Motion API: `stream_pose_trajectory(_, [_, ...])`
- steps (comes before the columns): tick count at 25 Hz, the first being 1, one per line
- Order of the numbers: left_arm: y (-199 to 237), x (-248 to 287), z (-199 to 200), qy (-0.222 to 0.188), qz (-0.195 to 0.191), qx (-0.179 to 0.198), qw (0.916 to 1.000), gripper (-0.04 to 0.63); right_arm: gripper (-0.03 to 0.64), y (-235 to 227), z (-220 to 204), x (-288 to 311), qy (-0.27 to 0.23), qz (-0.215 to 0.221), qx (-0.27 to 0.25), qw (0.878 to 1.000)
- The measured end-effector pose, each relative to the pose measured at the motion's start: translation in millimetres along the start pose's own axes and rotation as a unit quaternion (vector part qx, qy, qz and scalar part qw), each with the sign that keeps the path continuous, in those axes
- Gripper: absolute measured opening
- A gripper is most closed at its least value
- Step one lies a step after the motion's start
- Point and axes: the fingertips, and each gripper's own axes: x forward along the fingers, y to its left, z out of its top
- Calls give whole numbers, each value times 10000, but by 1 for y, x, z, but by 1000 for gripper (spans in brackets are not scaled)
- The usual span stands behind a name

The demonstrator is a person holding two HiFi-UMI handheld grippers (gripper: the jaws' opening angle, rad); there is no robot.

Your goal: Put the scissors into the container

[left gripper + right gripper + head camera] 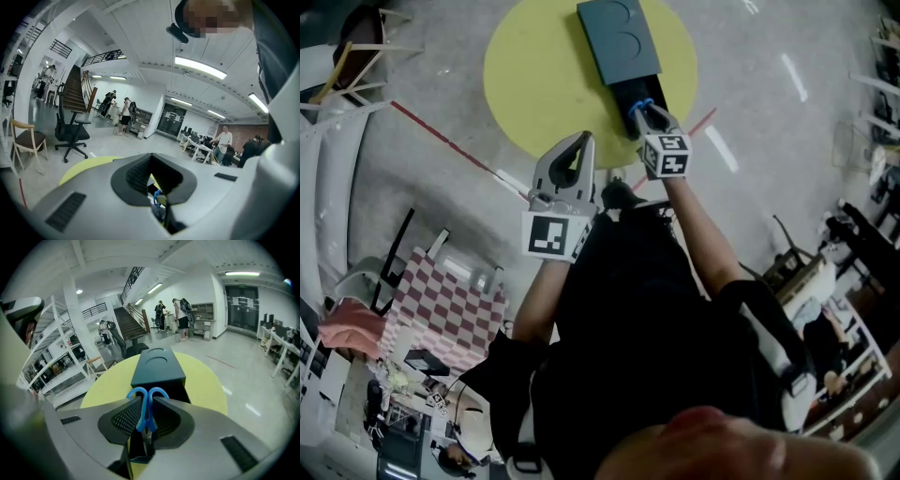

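Observation:
Blue-handled scissors are pinched between the jaws of my right gripper, handles pointing away and blades toward the camera. This gripper hovers over the near, open end of a long dark container lying on a round yellow table. From the right gripper view the container lies straight ahead, its open cavity just under the scissors. My left gripper is held off the table's near edge, shut and empty. Through its jaws a sliver of the blue scissors shows.
A red tape line crosses the grey floor beside the table. There is a wooden chair at far left, a checkered cloth near the person's side, and a black office chair. Several people stand far off.

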Motion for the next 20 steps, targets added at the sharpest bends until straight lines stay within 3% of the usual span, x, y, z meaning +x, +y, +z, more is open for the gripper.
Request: stream_pose_trajectory(20, [-2,-12,-1,-43,37,-14,10000,-3,77,-7,-2,47,558,-118,50,9984])
